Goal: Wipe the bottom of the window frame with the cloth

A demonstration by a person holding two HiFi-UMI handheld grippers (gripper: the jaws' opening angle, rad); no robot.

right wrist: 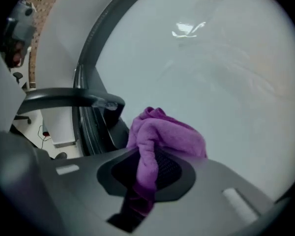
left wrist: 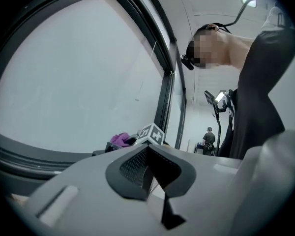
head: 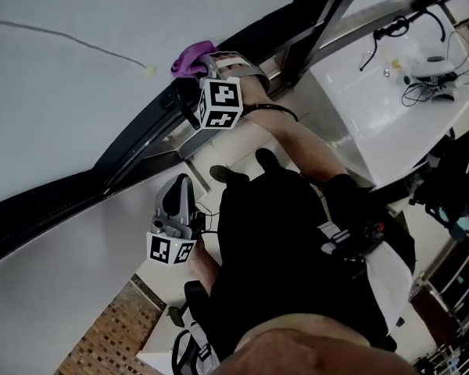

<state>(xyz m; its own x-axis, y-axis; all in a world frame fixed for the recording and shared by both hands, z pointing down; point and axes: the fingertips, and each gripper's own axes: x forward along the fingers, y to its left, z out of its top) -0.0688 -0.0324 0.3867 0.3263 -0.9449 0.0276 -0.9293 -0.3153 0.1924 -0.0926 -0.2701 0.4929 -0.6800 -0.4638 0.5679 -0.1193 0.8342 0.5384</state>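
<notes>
Judged under way rather than finished: right tongs pinching the purple cloth and holding it at the dark bottom rail of the window frame, left tongs pressed together on nothing, farther along that rail, wiped stretches impossible to tell apart.

Lower end of cloth hidden within right gripper, window frame cut off by edges

My head camera looks steeply down past my torso onto the window frame, my left gripper camera sits low, facing along that frame toward my right gripper, whose camera hugs the glass, all three share the cloth.
</notes>
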